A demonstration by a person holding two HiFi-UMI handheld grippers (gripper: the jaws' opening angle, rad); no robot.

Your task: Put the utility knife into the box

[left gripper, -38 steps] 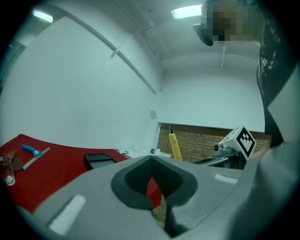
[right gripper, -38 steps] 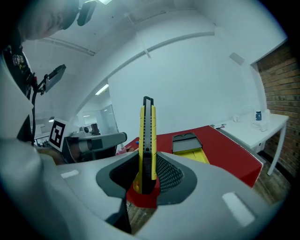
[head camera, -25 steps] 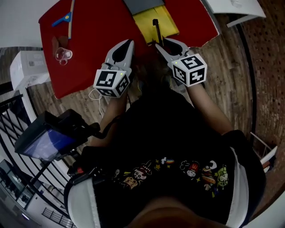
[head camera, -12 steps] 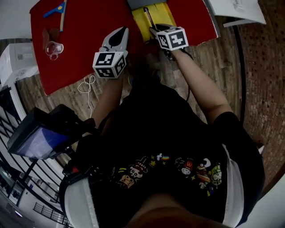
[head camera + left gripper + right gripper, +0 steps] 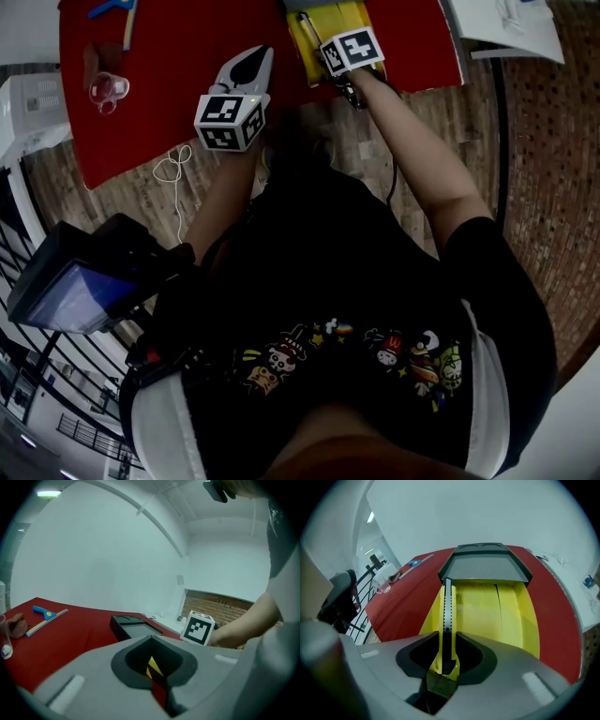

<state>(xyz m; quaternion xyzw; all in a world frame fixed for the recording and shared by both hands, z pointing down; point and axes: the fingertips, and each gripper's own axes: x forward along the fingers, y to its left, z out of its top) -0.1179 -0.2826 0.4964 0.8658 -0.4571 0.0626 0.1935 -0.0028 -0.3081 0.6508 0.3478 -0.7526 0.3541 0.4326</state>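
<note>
The utility knife point(image 5: 448, 616), yellow and black with a grey notched strip, stands on edge between the jaws of my right gripper point(image 5: 449, 643), which is shut on it. Its tip points toward the open black box point(image 5: 483, 567) with a grey inside, at the far end of a yellow sheet point(image 5: 506, 611). In the head view the right gripper point(image 5: 330, 36) hangs over the yellow sheet point(image 5: 349, 17) on the red table point(image 5: 178, 56). My left gripper point(image 5: 253, 58) is shut and holds nothing, left of the sheet. In its own view the left gripper point(image 5: 157, 686) faces the box point(image 5: 136, 627).
A clear cup point(image 5: 105, 89) and a blue-handled tool beside a wooden stick point(image 5: 114, 9) lie at the table's far left. A white cord point(image 5: 173, 169) lies on the wooden floor at the table's near edge. A white table point(image 5: 506, 23) stands to the right, and a screen on a stand point(image 5: 70, 291) at the lower left.
My right gripper has moved forward over the yellow sheet with the knife in it. The left gripper has shifted slightly forward.
</note>
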